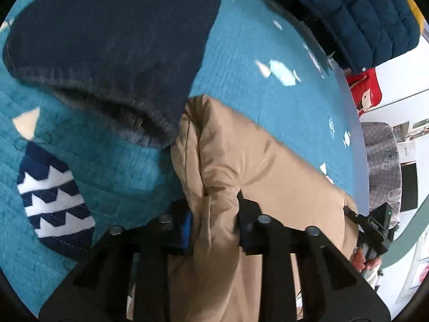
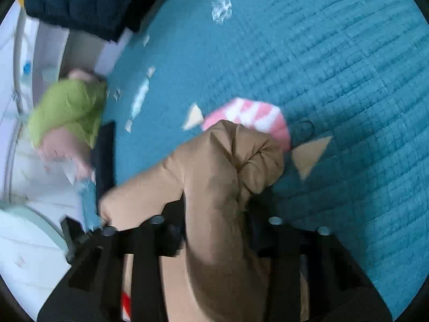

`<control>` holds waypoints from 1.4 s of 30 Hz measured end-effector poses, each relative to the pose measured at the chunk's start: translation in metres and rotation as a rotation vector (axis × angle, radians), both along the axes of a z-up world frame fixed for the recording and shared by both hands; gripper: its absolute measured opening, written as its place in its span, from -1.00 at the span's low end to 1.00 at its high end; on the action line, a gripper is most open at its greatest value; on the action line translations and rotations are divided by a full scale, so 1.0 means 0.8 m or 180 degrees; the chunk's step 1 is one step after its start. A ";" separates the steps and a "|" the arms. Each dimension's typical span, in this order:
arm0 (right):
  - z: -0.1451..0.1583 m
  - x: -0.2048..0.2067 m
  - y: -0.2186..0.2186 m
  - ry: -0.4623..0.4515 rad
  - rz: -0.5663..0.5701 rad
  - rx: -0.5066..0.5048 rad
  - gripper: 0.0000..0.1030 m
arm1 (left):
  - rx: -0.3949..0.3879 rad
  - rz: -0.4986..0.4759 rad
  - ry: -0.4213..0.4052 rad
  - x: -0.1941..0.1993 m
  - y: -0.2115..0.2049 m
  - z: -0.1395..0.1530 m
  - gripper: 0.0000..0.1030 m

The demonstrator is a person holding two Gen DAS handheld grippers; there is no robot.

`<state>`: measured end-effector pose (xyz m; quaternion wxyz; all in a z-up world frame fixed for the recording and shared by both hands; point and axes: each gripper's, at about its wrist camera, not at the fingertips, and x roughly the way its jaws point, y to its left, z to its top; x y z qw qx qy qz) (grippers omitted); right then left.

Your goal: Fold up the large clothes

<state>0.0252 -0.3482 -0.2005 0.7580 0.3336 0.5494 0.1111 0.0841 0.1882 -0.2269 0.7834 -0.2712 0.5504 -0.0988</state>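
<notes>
Two grippers engaged | left gripper (image 1: 214,225) clamped on bunched fold of tan padded coat (image 1: 268,166) | right gripper (image 2: 214,225) clamped on another bunched fold of same coat | coat held over teal quilt (image 1: 241,53) | dark jeans (image 1: 107,40) just beside coat on quilt | navy jacket (image 1: 348,13) at quilt's far edge

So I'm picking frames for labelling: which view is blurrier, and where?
Right wrist view: motion-smeared, worst at the left edge on the green sleeve; puffy tan jacket soft. Left wrist view: sharper, dark denim garment stitching readable; both fisheye-bent at the rim.
</notes>
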 end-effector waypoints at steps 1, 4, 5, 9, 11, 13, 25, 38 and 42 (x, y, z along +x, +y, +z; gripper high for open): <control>0.010 -0.001 0.008 -0.0109 0.0014 -0.0162 -0.48 | 0.0139 -0.0032 -0.0125 0.000 -0.009 0.013 -0.62; 0.035 0.002 0.015 -0.0305 0.0007 -0.0226 -0.51 | 0.0228 -0.0112 -0.0391 0.001 -0.022 0.049 -0.65; 0.046 0.007 0.013 -0.0358 -0.0003 -0.0194 -0.51 | 0.0189 -0.0126 -0.0438 0.003 -0.022 0.059 -0.65; 0.075 0.037 0.006 -0.0546 -0.0066 -0.0229 -0.51 | 0.0199 -0.0234 -0.0654 0.033 -0.035 0.094 -0.65; 0.083 0.064 0.005 -0.0612 -0.0083 -0.0264 -0.51 | 0.0298 -0.0273 -0.0764 0.052 -0.045 0.109 -0.65; 0.090 0.096 0.003 -0.0586 -0.0082 -0.0452 -0.23 | 0.0427 -0.0260 -0.0747 0.080 -0.055 0.110 -0.44; 0.119 0.118 0.105 -0.1483 -0.0019 -0.1439 0.61 | 0.1372 -0.0043 -0.0722 0.134 -0.092 0.110 -0.09; -0.019 0.198 0.185 -0.1041 0.0625 -0.1406 -0.98 | 0.1264 -0.0677 -0.0685 0.198 -0.163 -0.003 -0.95; -0.016 0.194 0.068 -0.0891 0.0054 -0.1728 -1.00 | 0.1368 -0.0519 -0.0714 0.207 -0.119 0.012 -0.95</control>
